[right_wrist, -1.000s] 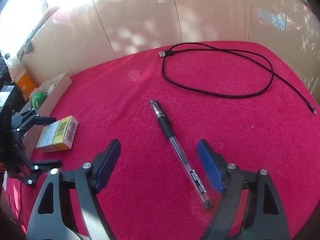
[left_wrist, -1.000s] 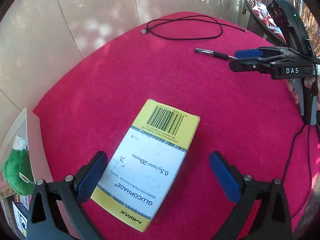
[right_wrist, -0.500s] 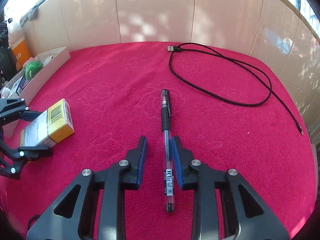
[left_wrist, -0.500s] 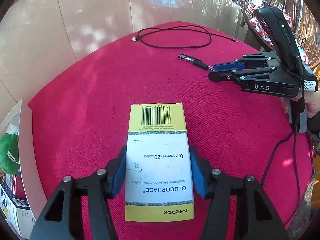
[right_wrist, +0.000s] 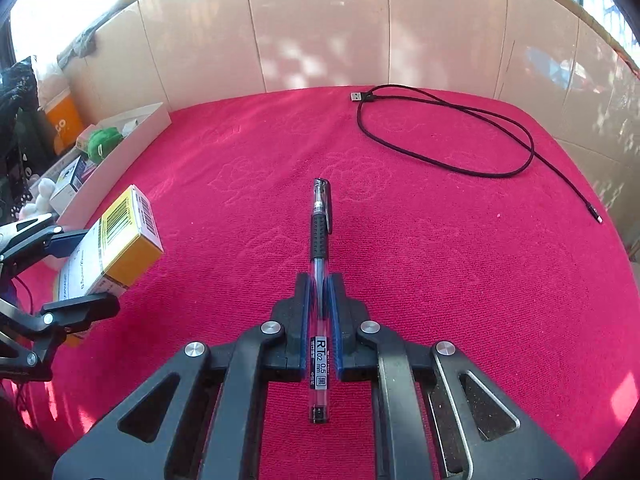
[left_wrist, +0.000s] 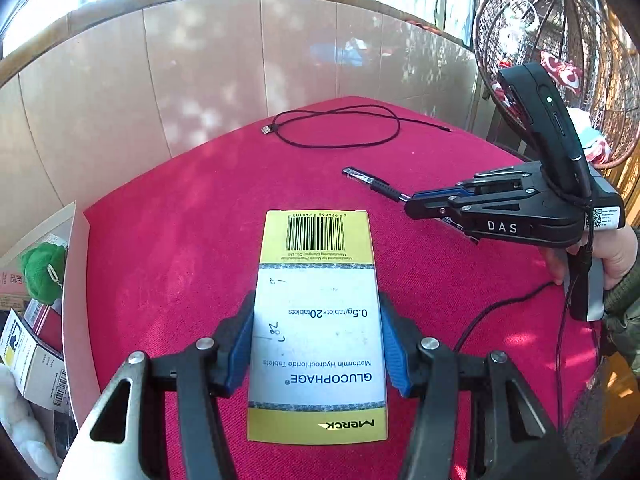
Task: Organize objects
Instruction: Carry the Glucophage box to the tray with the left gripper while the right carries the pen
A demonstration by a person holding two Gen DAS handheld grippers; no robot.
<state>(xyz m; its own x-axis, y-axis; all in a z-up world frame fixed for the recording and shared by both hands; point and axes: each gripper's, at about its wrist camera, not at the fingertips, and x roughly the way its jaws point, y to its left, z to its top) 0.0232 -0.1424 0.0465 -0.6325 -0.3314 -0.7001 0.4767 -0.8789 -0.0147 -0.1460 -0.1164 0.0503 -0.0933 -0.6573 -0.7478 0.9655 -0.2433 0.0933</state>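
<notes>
Two handheld grippers work over a table covered in a red cloth. The left gripper pinches a yellow-and-white Glucophage tablet box between its blue pads, one on each long side; the box runs from 6 toward 12 o'clock in the left wrist view, barcode end farthest away. In the right wrist view the box appears at 9 o'clock, tilted, with its far end raised off the cloth. The right gripper has its pads pressed against a clear gel pen, gripping the barrel behind the black rubber grip; the capped end points to 12 o'clock. A black USB cable lies looped on the cloth at 1 o'clock, well apart from the pen. A white cardboard box holding small packages and a green plush toy sits at 10 o'clock beside the table's edge.
</notes>
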